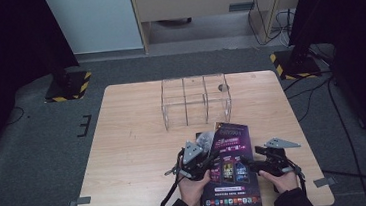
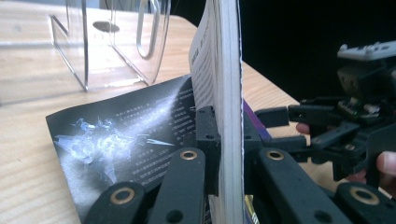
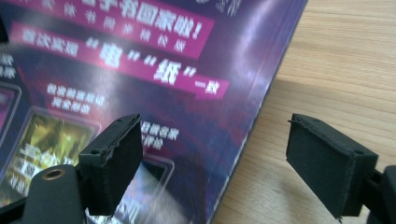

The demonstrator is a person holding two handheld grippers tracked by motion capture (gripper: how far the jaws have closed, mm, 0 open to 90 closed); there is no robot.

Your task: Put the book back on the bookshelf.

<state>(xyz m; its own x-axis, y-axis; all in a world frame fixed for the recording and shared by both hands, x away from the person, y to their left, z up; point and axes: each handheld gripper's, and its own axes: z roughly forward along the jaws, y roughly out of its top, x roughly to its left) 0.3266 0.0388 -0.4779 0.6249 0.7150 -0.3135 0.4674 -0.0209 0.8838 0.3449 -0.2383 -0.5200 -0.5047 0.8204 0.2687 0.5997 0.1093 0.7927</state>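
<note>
Under left tongs (image 2: 229, 140): magazine (image 1: 229, 166) pages clamped, lower edge cut off.

The high view was evenly lit over the wooden table (image 1: 134, 137), while the curtains beside it stayed almost black. The picture was soft and small things looked grainy. In the left gripper view, strong glare lay on the dark page (image 2: 126, 140) below the clear plastic box (image 2: 107, 42), and the near black jaws were blurred. In the right gripper view, the purple magazine (image 3: 154, 93) carried a pale sheen and its text was smeared; a soft shadow fell on the wood just beside its edge.
</note>
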